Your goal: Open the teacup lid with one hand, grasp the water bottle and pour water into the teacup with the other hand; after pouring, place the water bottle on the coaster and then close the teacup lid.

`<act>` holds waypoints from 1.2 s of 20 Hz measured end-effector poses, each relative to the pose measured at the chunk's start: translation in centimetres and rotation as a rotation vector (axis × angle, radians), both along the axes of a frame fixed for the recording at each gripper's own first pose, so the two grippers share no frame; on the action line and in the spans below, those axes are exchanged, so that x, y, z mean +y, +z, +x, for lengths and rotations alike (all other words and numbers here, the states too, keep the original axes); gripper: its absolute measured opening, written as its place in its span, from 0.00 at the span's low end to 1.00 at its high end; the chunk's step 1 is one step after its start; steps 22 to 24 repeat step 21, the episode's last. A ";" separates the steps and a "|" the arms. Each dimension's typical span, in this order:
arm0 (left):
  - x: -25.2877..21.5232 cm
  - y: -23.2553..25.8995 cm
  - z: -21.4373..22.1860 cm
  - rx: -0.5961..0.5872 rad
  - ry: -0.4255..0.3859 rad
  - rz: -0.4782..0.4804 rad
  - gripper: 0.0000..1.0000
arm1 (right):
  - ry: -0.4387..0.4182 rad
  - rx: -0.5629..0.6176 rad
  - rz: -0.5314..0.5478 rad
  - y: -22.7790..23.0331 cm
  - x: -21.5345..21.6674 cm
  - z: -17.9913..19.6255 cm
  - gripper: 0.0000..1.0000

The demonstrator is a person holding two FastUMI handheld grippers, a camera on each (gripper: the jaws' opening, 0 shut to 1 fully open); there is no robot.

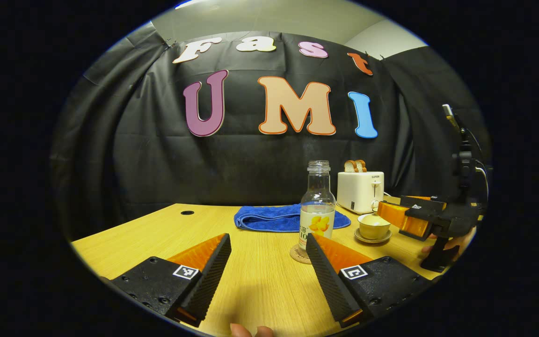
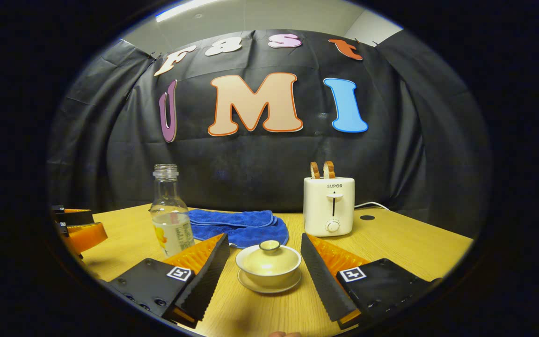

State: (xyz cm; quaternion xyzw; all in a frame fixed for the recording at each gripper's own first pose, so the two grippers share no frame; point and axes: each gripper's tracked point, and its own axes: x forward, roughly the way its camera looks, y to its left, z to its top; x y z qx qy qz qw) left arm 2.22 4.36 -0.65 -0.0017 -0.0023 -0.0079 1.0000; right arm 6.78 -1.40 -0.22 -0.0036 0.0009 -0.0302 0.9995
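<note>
A clear uncapped water bottle (image 1: pixel 317 210) with a little water and a yellow label stands upright on a round brown coaster (image 1: pixel 299 255). My left gripper (image 1: pixel 267 239) is open just short of it, with the bottle off its right finger. A cream teacup (image 2: pixel 268 263) with its lid (image 2: pixel 269 245) on sits on a saucer (image 2: pixel 269 286). My right gripper (image 2: pixel 264 238) is open, and the cup lies between its fingers without touching them. The bottle (image 2: pixel 171 220) shows to that gripper's left. The teacup (image 1: pixel 374 225) and the right gripper (image 1: pixel 407 217) appear at the right of the left gripper view.
A folded blue towel (image 2: pixel 239 224) lies behind the cup and bottle. A white toaster (image 2: pixel 329 206) with two bread slices stands at the back right, its cord trailing right. The wooden table (image 2: pixel 405 248) has a cable hole (image 2: pixel 367 217). The left gripper (image 2: pixel 75 229) shows at the far left edge.
</note>
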 end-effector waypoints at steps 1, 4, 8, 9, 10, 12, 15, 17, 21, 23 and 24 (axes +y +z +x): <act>-0.3 0.1 -0.2 -0.002 0.005 0.000 0.94 | -0.005 -0.003 0.003 0.1 0.2 -1.0 0.98; -1.8 0.0 -1.4 0.002 0.012 0.001 0.94 | 0.005 -0.001 0.004 0.1 0.9 -3.8 0.97; -4.2 0.1 -3.4 -0.002 -0.007 0.005 0.94 | 0.007 -0.006 0.002 0.4 1.5 -7.4 0.98; -4.3 0.2 -3.9 0.000 0.004 0.004 0.94 | 0.001 -0.006 0.003 0.4 1.5 -8.1 1.00; -4.5 0.2 -4.2 -0.004 0.014 0.003 0.94 | -0.002 -0.007 0.002 0.4 1.6 -8.8 0.97; -4.9 0.2 -4.7 -0.002 0.017 0.004 0.94 | -0.017 -0.006 0.002 0.4 1.6 -9.8 0.97; -4.9 0.1 -4.9 0.000 0.024 0.003 0.94 | -0.024 -0.006 0.000 0.3 1.7 -10.3 0.98; -4.8 0.2 -4.8 -0.002 0.024 0.002 0.94 | -0.024 -0.007 0.001 0.4 1.7 -10.4 0.98; -4.9 0.1 -4.8 -0.003 0.023 0.003 0.94 | -0.025 -0.007 0.001 0.3 1.7 -10.4 0.93; -4.9 0.1 -4.8 -0.003 0.023 0.003 0.94 | -0.025 -0.007 0.001 0.3 1.7 -10.4 0.93; -4.9 0.1 -4.8 -0.003 0.023 0.003 0.94 | -0.025 -0.007 0.001 0.3 1.7 -10.4 0.93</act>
